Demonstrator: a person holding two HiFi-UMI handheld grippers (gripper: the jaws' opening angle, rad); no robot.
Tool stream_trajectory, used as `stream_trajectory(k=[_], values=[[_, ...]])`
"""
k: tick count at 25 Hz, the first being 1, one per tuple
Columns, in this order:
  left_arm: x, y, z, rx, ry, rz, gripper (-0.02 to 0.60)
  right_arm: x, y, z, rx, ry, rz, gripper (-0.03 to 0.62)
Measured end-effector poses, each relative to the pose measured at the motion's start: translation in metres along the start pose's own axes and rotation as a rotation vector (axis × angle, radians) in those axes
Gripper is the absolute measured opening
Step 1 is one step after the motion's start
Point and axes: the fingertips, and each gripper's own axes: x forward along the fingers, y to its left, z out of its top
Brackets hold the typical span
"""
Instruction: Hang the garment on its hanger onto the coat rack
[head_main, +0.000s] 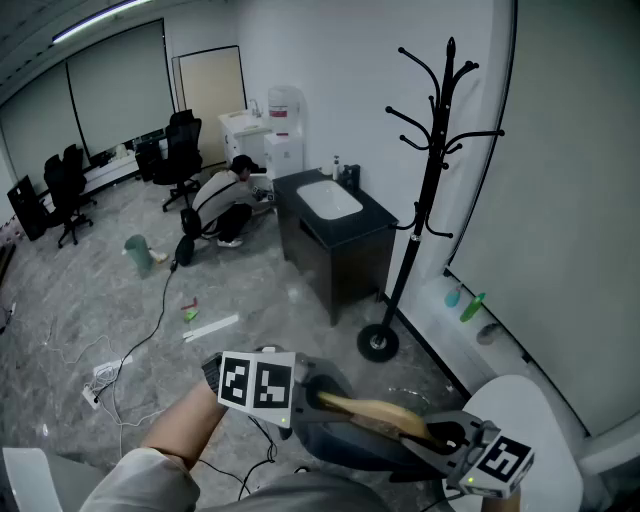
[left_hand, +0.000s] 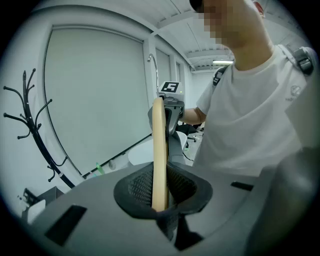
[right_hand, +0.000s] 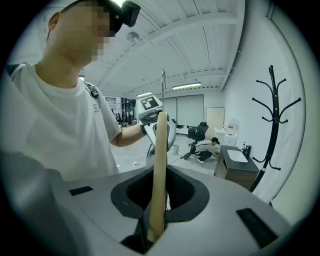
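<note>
I hold a wooden hanger (head_main: 375, 412) level between both grippers, low in the head view. My left gripper (head_main: 320, 395) is shut on one arm of it, my right gripper (head_main: 440, 435) on the other. In the left gripper view the hanger (left_hand: 159, 155) runs up from the left gripper (left_hand: 161, 202) to the right one, with its metal hook (left_hand: 149, 62) above. In the right gripper view the right gripper (right_hand: 156, 225) clamps the hanger (right_hand: 159, 165). The black coat rack (head_main: 430, 170) stands ahead at the right, by the wall. I make out no garment on the hanger.
A black cabinet (head_main: 340, 250) with a white sink stands left of the rack. Beyond it a person (head_main: 225, 205) crouches on the floor near office chairs (head_main: 180, 155). Cables (head_main: 130, 355) lie on the floor. A white round table (head_main: 535, 425) is at lower right.
</note>
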Motion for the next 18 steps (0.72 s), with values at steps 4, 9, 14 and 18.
stream_trajectory(k=[4,9,14,18], values=[[-0.0008,0.0001,0.0009,0.003,0.002,0.005,0.051,-0.0007,-0.0001,0.0005,-0.011,0.004,0.002,0.057],[0.0009,-0.0026,0.0025,-0.006,0.001,0.011,0.051,-0.0029,0.0028,-0.0007,-0.010,0.010,0.007,0.057],[0.0048,-0.0015,0.0018,-0.021,0.005,0.023,0.051,-0.0046,0.0001,-0.0060,0.017,0.012,0.014,0.057],[0.0067,0.0003,0.0035,-0.035,0.012,0.033,0.051,-0.0068,-0.0021,-0.0044,0.011,-0.002,0.032,0.057]])
